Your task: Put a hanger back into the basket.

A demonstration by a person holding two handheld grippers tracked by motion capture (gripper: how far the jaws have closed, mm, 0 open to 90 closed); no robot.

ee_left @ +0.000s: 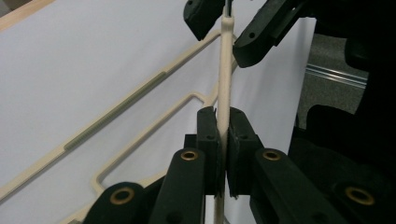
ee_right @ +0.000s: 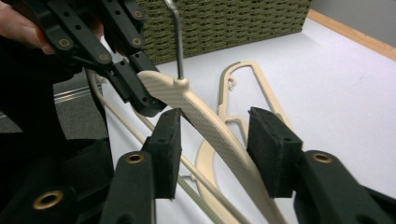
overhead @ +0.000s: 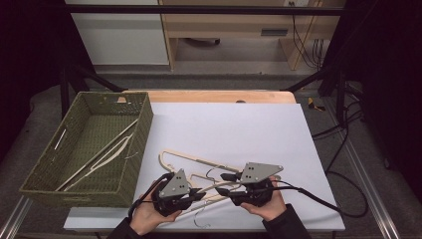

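A cream hanger (overhead: pixel 215 188) with a metal hook (ee_right: pixel 177 42) is held level just above the white sheet, between my two grippers. My left gripper (overhead: pixel 199 192) is shut on its arm, and in the left gripper view the pads (ee_left: pixel 208 135) pinch the thin edge of the hanger (ee_left: pixel 225 70). My right gripper (overhead: pixel 225 183) faces it from the right. Its jaws stand apart around the hanger's broad arm (ee_right: pixel 205 121), with a gap to the right pad (ee_right: pixel 271 149). The left gripper (ee_right: pixel 135 88) grips close to the hook.
More cream hangers (overhead: pixel 199 160) lie on the white sheet (overhead: pixel 239 124) behind the grippers. A green woven basket (overhead: pixel 144 124) stands at the left with hangers (overhead: pixel 107 149) lying in it. The table's front edge runs just below the hands.
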